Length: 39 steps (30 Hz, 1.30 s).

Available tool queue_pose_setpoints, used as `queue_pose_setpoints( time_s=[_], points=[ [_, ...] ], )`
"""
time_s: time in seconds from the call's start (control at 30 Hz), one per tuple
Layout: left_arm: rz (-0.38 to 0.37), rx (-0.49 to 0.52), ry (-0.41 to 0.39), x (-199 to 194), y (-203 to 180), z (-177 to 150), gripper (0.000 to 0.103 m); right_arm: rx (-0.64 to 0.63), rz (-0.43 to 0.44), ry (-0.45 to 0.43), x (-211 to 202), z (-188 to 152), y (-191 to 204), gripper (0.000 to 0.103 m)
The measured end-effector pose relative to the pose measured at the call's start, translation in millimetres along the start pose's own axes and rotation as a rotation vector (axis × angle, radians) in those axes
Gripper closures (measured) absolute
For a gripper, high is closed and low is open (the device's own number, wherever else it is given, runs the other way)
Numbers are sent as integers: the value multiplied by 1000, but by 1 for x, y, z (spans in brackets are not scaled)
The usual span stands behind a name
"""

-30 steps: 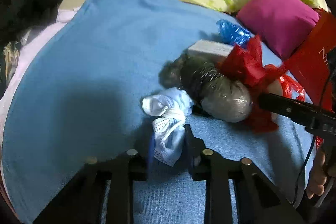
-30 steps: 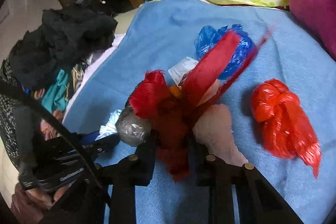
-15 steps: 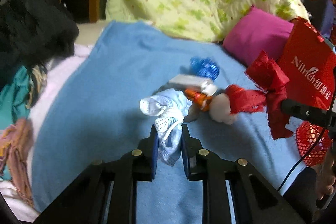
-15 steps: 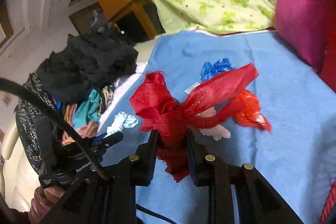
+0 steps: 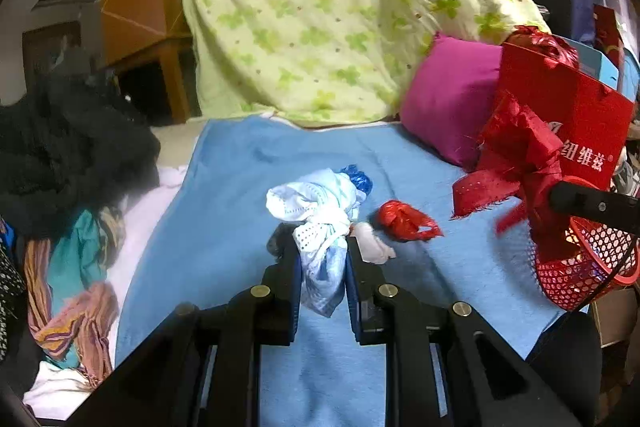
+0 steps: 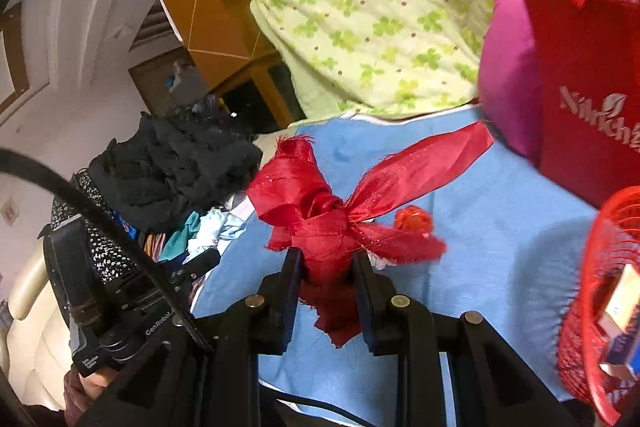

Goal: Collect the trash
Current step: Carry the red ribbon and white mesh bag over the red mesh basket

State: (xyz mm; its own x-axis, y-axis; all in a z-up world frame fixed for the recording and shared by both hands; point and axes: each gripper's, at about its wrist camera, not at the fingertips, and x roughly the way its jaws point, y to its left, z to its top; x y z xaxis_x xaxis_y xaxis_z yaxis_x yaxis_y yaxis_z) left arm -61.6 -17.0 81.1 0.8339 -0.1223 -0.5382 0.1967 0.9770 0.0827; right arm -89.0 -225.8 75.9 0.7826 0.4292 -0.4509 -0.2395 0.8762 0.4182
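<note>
Right hand-held gripper (image 6: 326, 261) clamped red ribbon (image 6: 320, 203), red basket (image 6: 600, 291) just right; left hand-held gripper (image 5: 320, 247) pinched white-blue wad (image 5: 316, 203), farther off.

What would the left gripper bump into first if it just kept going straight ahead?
Probably the crumpled blue plastic wrapper on the blue blanket, right beyond the white-and-blue cloth bundle the left gripper is clamping. Depth is hard to judge; it might pass above it.

A lived-in home bedroom: a bed (image 5: 248, 187) under a blue sheet, a clover-print quilt (image 5: 340, 15) heaped at twelve o'clock, a magenta pillow (image 5: 448, 99), clothes (image 5: 72, 155) piled at nine o'clock.
</note>
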Motion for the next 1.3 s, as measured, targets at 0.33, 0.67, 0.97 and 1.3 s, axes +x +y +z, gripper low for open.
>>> queue_pose_setpoints(
  time_s=[0.33, 0.67, 0.97, 1.3],
  points=[
    [20, 64, -46, -27, -37, 14, 82, -15, -17, -67, -56, -7, -3, 75],
    [19, 111, -63, -33, -70, 21, 82, -4, -49, -115, -86, -13, -17, 75],
    [-4, 152, -67, -35, -96, 24, 82, 17, -69, -152, -107, -12, -30, 75],
    [-21, 202, -69, -36, -125, 26, 81, 56, -86, -188, -130, -16, -50, 75]
  ],
)
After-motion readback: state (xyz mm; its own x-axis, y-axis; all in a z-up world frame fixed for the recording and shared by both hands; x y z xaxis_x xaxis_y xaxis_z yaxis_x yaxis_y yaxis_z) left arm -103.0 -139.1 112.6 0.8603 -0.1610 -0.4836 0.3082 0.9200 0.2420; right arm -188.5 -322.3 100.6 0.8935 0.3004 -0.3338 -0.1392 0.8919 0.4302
